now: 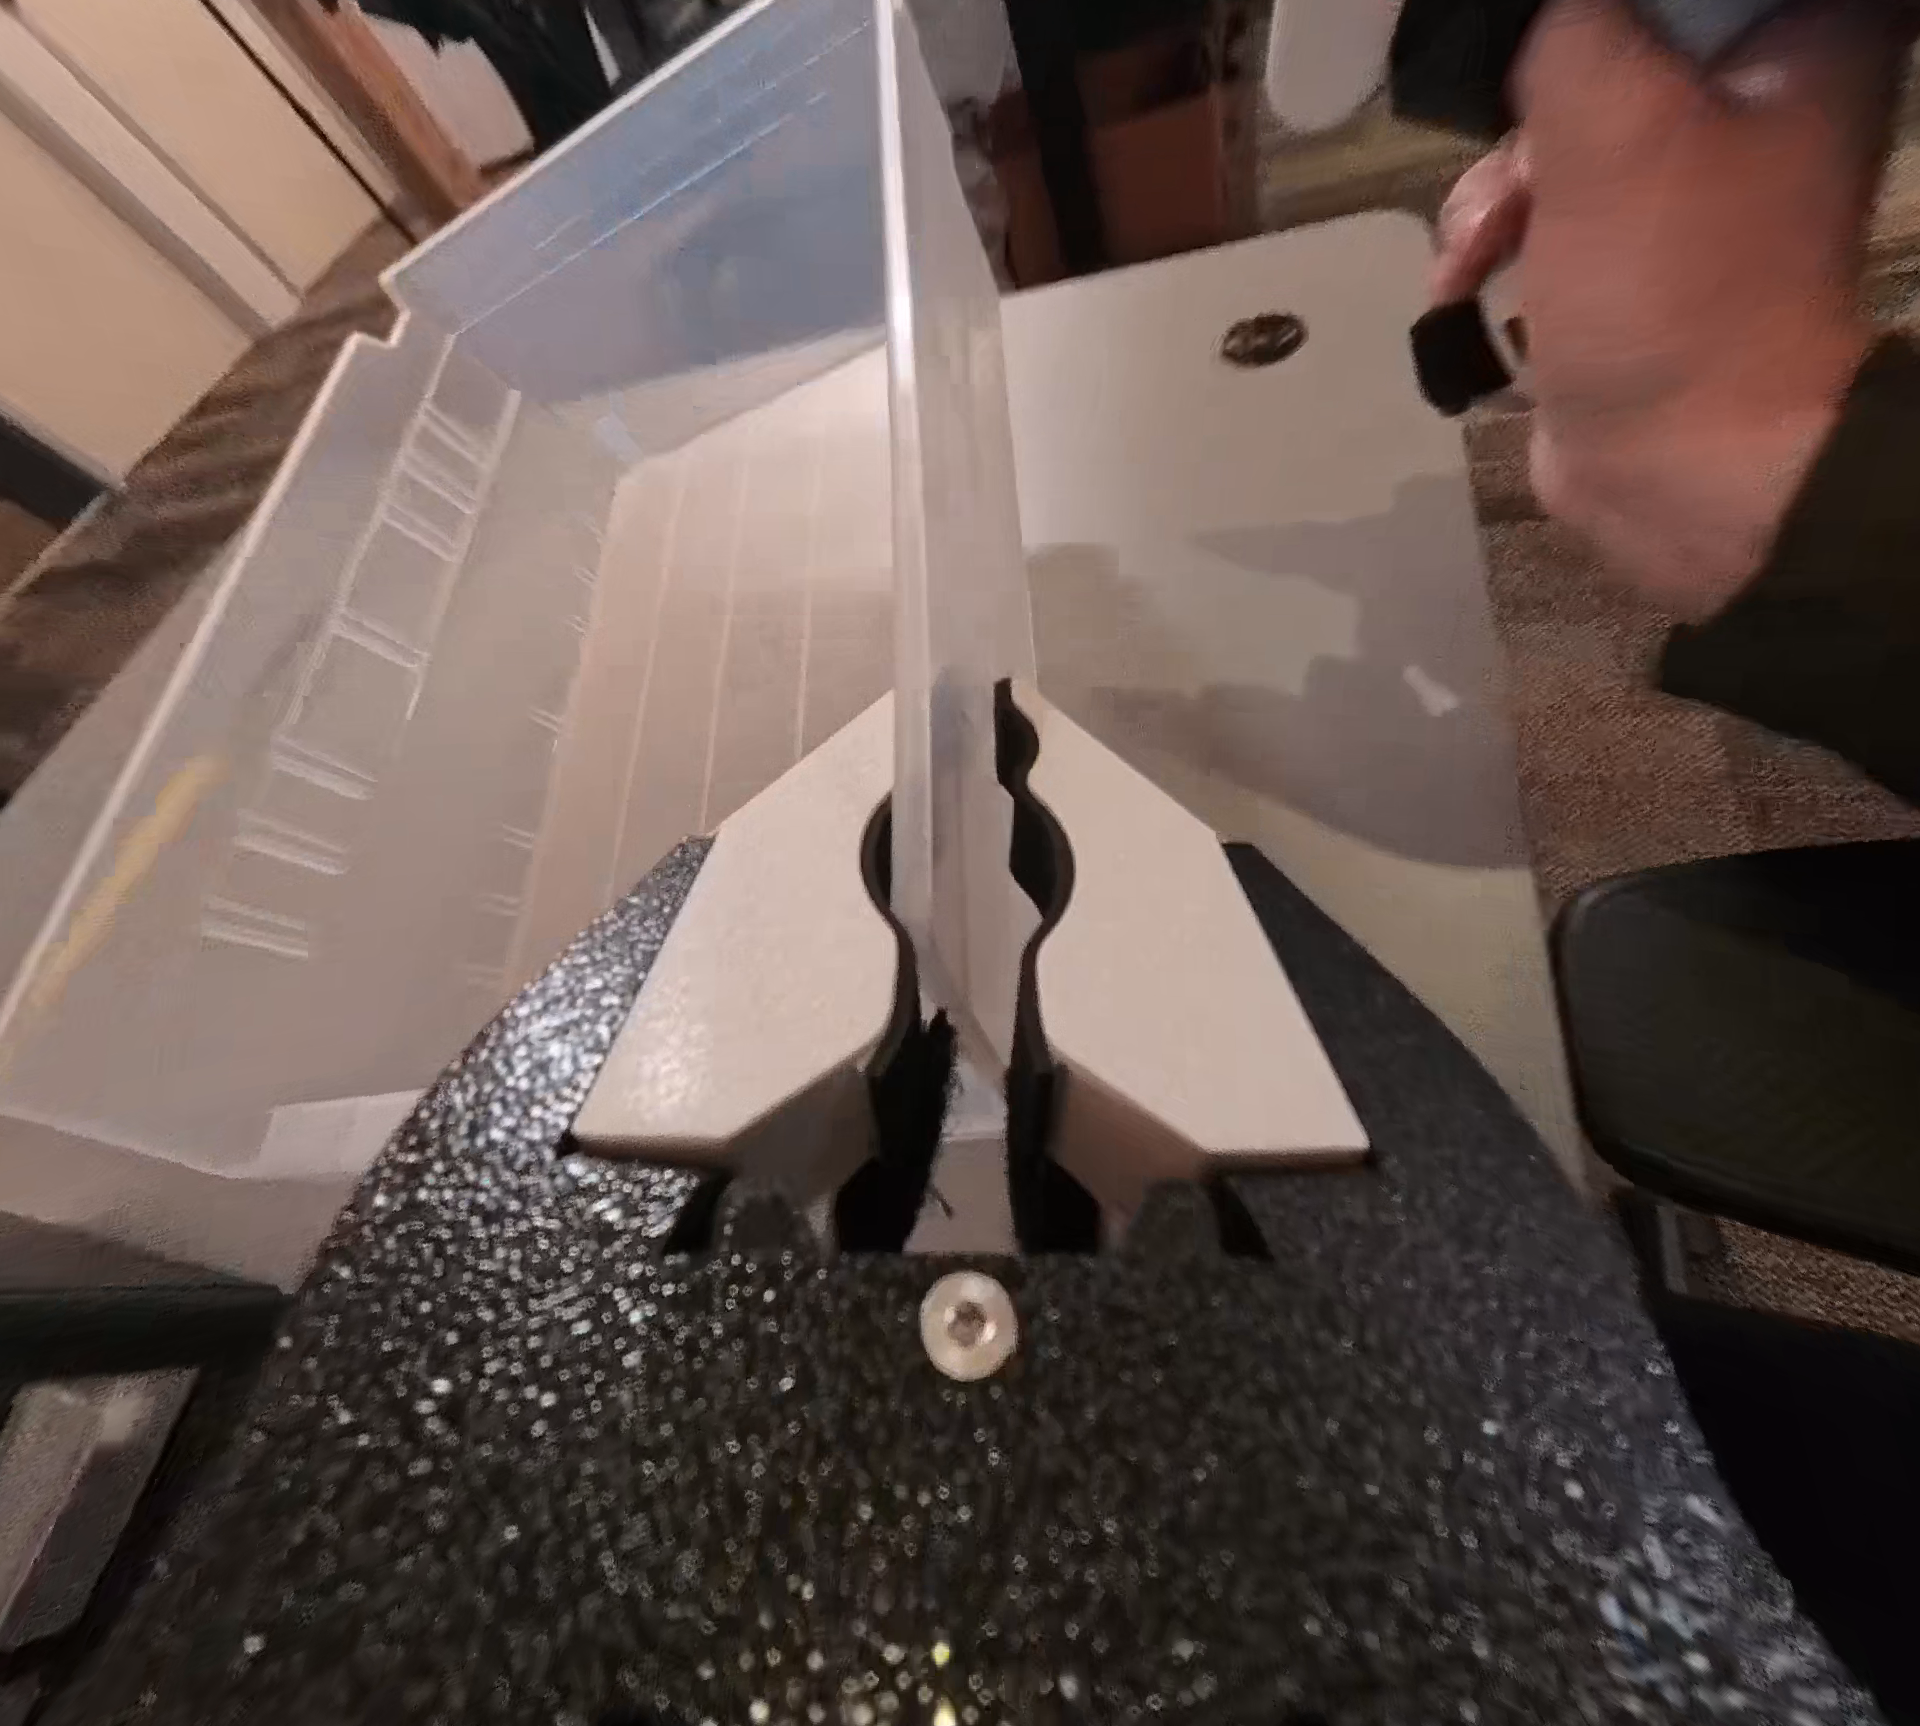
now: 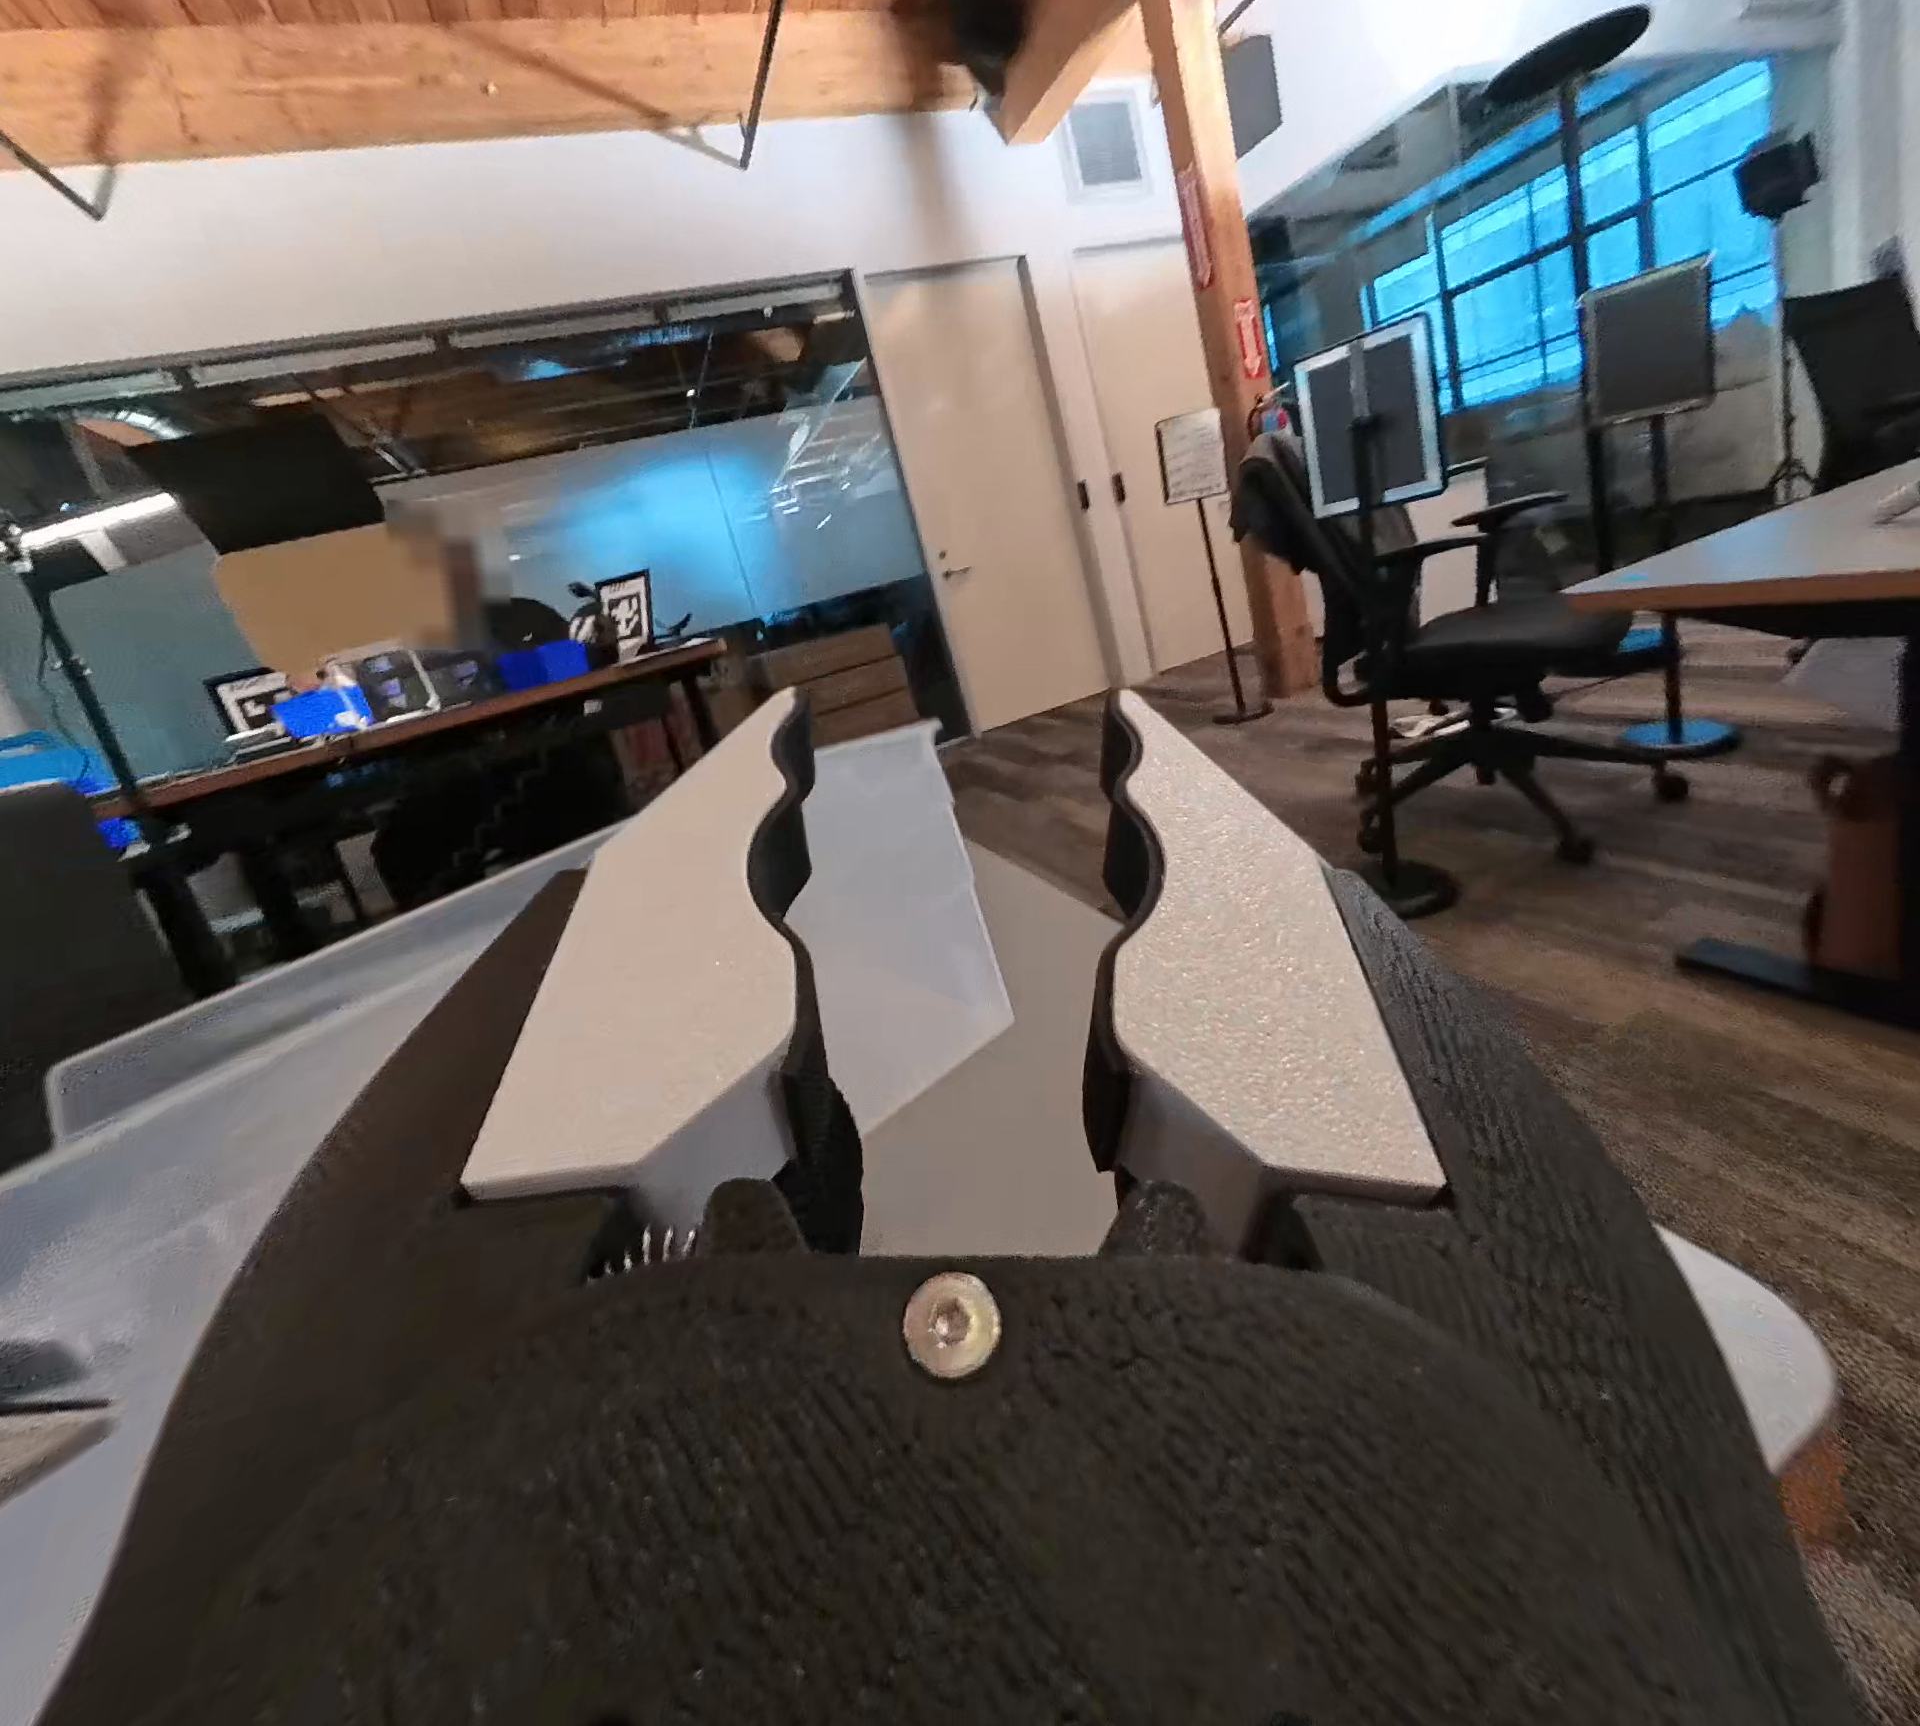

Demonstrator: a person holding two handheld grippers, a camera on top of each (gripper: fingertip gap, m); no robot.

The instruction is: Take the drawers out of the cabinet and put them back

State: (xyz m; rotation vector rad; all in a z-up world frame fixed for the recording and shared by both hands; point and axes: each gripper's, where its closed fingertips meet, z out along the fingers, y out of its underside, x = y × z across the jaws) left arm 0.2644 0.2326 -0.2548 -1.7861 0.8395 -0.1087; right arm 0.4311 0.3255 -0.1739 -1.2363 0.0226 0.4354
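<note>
White tabletop [image 1: 1299, 471] under me, carpeted office w/ desks & chairs. My left gripper [image 1: 961, 855] is clamped on side wall of clear drawer [image 1: 644, 388], nothing in it. My right gripper [image 2: 951, 803] hangs w/ jaws apart, gripping nothing.

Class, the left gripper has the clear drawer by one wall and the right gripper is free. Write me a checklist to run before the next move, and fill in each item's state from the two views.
1. Left gripper shut on the drawer wall: ok, the wall sits between its fingers.
2. Wall seated deep in the grip: ok, it runs back to the finger roots.
3. Right gripper open and empty: ok, its jaws stand apart with nothing between them.
4. Right gripper lined up with the drawer: ok, a clear wall shows beyond its open gap.
5. Drawer empty: ok, nothing lies inside.
6. Cabinet slot free to take the drawer: cannot tell, no slot is in view.
</note>
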